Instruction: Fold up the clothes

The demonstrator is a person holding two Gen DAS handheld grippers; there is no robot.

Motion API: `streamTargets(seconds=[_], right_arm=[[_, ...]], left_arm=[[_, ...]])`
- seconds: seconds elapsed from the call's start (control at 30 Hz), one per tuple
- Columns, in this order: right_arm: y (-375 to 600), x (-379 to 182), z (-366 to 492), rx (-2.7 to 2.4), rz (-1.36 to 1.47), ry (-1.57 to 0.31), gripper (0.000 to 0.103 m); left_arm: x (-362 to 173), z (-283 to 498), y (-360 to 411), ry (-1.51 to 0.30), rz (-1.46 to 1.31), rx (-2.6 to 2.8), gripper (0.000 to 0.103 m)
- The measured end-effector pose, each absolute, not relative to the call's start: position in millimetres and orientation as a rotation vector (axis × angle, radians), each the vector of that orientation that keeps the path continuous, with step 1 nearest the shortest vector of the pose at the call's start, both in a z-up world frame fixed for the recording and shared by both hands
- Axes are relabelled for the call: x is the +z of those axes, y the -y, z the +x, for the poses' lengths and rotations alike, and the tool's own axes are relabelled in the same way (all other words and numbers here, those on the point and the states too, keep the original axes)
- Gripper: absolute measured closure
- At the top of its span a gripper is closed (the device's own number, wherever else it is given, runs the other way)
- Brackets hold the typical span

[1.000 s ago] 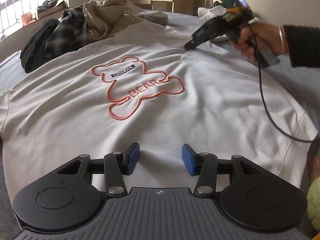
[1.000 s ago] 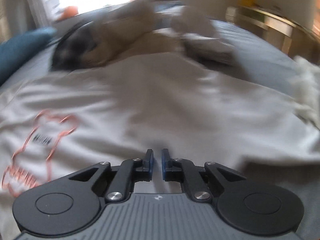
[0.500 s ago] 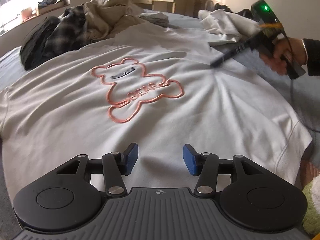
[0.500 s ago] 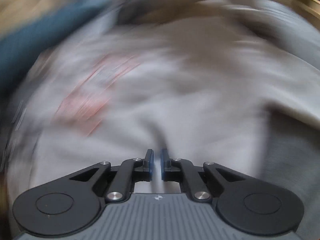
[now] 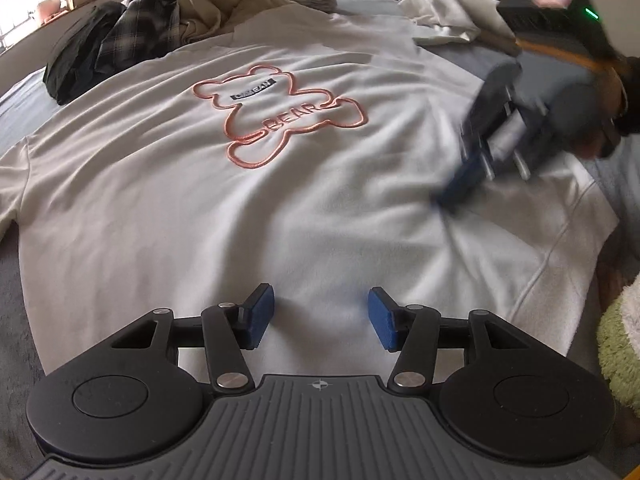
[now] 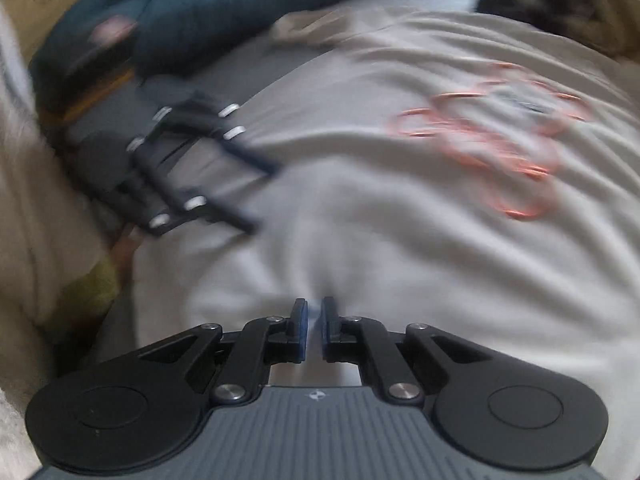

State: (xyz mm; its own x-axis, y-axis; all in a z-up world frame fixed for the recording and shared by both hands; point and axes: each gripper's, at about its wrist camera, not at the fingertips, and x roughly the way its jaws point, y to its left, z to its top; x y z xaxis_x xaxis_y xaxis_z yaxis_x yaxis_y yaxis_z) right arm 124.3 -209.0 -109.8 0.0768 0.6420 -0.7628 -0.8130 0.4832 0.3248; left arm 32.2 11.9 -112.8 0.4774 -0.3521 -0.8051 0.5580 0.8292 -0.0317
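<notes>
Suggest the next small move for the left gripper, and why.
Probably lower the left gripper and close it on the near hem of the white T-shirt. Its jaws stand wide open over flat fabric, holding nothing, while the right gripper looks nearly shut on a pinch of cloth at the shirt's side.

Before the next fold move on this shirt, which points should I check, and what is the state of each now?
1. Shirt spread flat, print up: ok, a few wrinkles.
2. Left gripper open over the near hem: ok.
3. Right gripper grip: nearly shut with a narrow gap; cannot tell if it holds cloth.
4. Right sleeve lying out flat: ok.
5. Clothes pile off the shirt: not ok, it touches the far edge.
6. Right view sharp enough to judge: not ok, blurred.
</notes>
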Motion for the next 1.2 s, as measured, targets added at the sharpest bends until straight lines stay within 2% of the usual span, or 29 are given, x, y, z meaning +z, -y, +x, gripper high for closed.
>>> streamTargets(seconds=[0.13,0.4,0.5,0.73,0.9,1.0,1.07,1.2], right_arm=[[246,-93,157,0.809,-0.164,-0.964,0.095],[177,-101,102,1.132,-0.175,-0.959,0.095],[175,-109,111,1.089,-0.218,-0.935,0.097],[301,-93,170,0.565,-0.107,-0.956,0.096],[293,-84,121,0.811,-0.065,-1.046,0.095],[295,-90,98,0.841,-0.151,-1.066,0.095],[321,-97,106,0.733,-0.115,-1.075,0.098],[380,-87,127,0.461,0.043,-1.018,0.096]], left_arm=[[-112,30,-13,-0.909,0.251,-0.562,0.051],[-111,36,-6,-0.883,0.241,-0.564,0.051],[-113,34,-11,-0.898,0.233,-0.561,0.051],[-114,33,-26,-0.922,0.171,-0.509,0.051],[-111,43,-20,-0.913,0.154,-0.524,0.051],[-111,45,-17,-0.914,0.155,-0.540,0.051],[-112,44,-15,-0.916,0.163,-0.544,0.051],[-114,42,-12,-0.921,0.180,-0.551,0.051]])
